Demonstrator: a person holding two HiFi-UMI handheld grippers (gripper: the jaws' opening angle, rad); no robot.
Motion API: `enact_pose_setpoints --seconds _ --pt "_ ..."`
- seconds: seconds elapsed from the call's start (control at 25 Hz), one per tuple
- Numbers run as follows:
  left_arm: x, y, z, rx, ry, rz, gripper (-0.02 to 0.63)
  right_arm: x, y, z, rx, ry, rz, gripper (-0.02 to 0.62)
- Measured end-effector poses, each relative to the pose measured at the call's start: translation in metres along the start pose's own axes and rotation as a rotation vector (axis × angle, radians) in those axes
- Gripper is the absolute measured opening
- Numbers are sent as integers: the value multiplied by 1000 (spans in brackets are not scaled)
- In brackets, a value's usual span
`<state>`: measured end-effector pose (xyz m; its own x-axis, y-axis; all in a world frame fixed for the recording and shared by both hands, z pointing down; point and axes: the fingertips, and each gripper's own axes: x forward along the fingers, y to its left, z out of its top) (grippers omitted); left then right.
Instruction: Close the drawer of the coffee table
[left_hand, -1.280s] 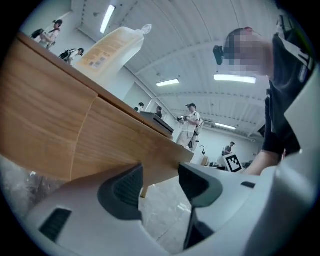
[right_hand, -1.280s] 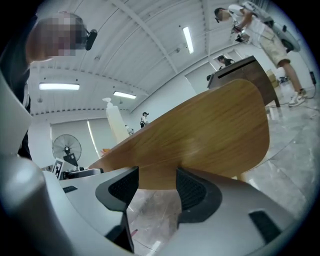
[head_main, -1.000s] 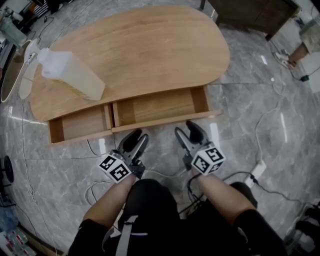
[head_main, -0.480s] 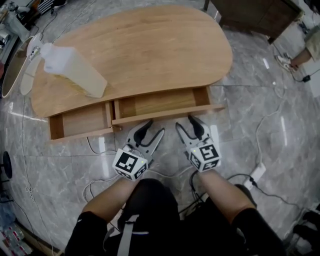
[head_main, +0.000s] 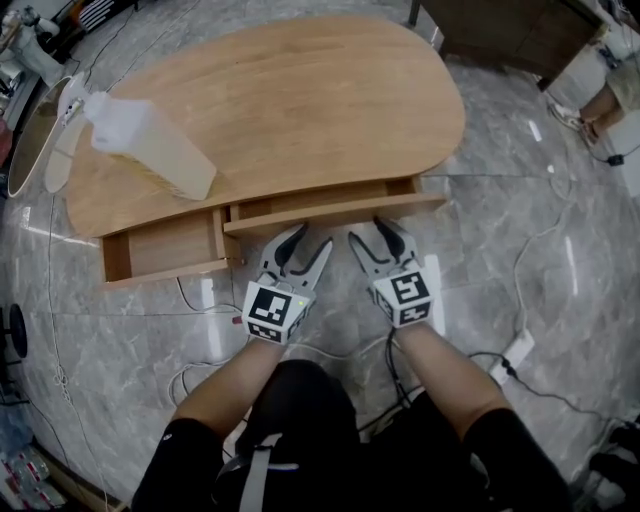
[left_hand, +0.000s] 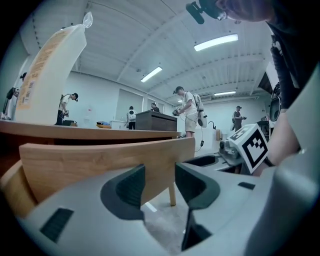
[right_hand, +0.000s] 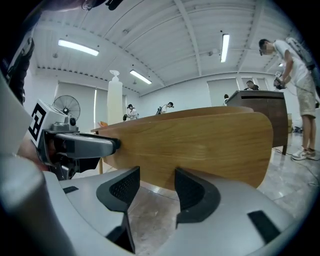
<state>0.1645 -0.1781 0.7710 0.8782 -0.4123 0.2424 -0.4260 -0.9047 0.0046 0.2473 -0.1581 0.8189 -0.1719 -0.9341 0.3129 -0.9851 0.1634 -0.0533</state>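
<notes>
The wooden coffee table (head_main: 290, 100) has two drawers on its near side. The right drawer (head_main: 335, 212) stands only slightly out, its front panel (left_hand: 100, 165) (right_hand: 200, 150) filling both gripper views. My left gripper (head_main: 307, 245) (left_hand: 157, 182) is open, with its fingertips at the left part of that front and nothing between the jaws. To its right, my right gripper (head_main: 377, 237) (right_hand: 157, 187) is also open and empty, tips at the same front. The left drawer (head_main: 160, 248) stands far out.
A tall translucent bottle (head_main: 150, 145) (left_hand: 50, 75) stands on the table top at the left. Cables and a power strip (head_main: 515, 345) lie on the marble floor by my legs. A dark cabinet (head_main: 500, 30) is at the back right, and people stand beyond.
Both grippers have moved forward and rolled so their jaws lie level. The right drawer has slid in toward the table, showing much less of its inside. The left drawer has not moved.
</notes>
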Motion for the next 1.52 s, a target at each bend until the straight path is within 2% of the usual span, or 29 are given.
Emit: enact_pose_setpoints --seconds 0.36,0.56,0.92,1.2,1.36,1.52 --pt "19 21 3 8 5 36 173 23 -13 9 -1 8 -5 219" --pt "22 36 -1 -40 1 56 173 35 -19 14 13 9 -17 219" --pt "30 53 2 32 -44 74 173 48 -23 23 -4 -6 -34 221" --pt "43 68 5 18 -54 91 173 64 -32 29 -66 2 -32 215" --pt "44 70 6 47 -54 88 173 65 -34 29 -55 -11 -38 213" --pt "43 68 6 53 -55 76 173 64 -27 37 -92 -37 -21 215"
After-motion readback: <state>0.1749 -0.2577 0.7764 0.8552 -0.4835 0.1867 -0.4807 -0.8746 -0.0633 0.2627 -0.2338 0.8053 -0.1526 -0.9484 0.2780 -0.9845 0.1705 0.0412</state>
